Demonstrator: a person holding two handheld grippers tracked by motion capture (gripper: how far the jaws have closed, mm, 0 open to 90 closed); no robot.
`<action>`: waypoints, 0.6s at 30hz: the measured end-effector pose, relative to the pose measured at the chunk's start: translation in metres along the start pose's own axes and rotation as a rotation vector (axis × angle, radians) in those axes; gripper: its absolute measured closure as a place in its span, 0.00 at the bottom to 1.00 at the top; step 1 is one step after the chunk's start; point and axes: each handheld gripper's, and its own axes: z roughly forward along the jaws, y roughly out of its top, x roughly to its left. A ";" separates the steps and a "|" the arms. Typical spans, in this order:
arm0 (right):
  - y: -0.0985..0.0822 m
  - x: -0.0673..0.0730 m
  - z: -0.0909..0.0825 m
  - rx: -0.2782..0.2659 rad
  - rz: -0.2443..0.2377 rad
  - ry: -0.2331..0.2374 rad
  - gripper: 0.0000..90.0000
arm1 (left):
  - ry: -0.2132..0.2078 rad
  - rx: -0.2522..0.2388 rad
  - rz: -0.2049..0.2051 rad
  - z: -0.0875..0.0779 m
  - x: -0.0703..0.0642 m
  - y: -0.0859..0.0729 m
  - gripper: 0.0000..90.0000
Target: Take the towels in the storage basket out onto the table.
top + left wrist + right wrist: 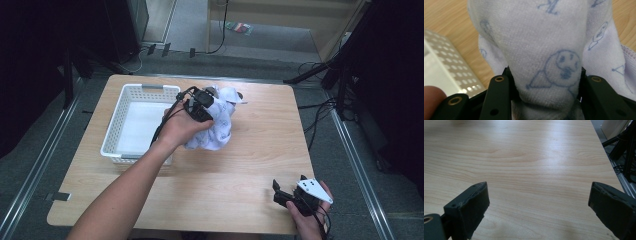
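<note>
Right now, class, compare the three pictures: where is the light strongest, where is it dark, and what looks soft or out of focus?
High view: table evenly lit, surroundings nearly black, the whole picture slightly soft. Left gripper view: cloth bright and sharp enough to show its weave, basket blurred at the side. Right gripper view: a pale sheen across the wood, near jaws dark and soft-edged.

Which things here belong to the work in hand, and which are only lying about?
Belonging to the work:
- printed white cloth, pinched in the left gripper
- white basket beside it on the table

Only lying about:
- right gripper, open and holding nothing near the table's front edge
- cables on the floor
- small colourful packet on the floor behind
</note>
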 end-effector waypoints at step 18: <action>0.000 0.000 0.000 -0.001 0.003 0.000 0.04 | -0.051 0.044 -0.019 0.059 -0.022 -0.005 0.61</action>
